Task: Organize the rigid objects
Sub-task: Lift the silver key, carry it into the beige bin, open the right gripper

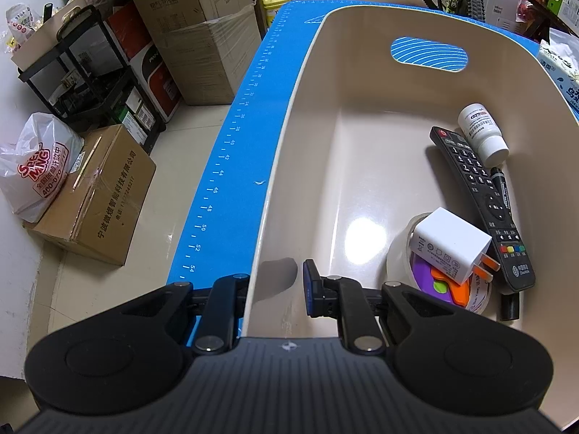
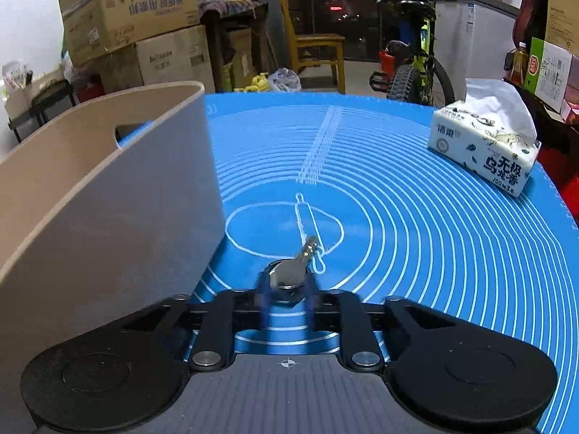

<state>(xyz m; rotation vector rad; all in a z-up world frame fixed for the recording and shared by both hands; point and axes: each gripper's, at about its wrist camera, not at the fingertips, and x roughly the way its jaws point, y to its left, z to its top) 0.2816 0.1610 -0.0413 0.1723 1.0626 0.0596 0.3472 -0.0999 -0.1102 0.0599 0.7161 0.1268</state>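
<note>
Left gripper point(image 1: 278, 284) straddles the glossy beige plastic bin's point(image 1: 289, 115) wall, jaws apart. Inside: black remote point(image 1: 481, 199), white pill bottle point(image 1: 483, 133), boxy charger point(image 1: 450, 242). Right gripper point(image 2: 287, 289) is pinched on a metal key point(image 2: 295, 269) above the blue ringed mat point(image 2: 434, 235).

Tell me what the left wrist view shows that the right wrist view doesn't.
Left wrist only: the bin's contents, a remote control, pill bottle, white charger and black marker, with the left tool straddling the bin wall. Right wrist only: the right tool shut on a key. Both: the beige bin, blue mat and tissue pack.
</note>
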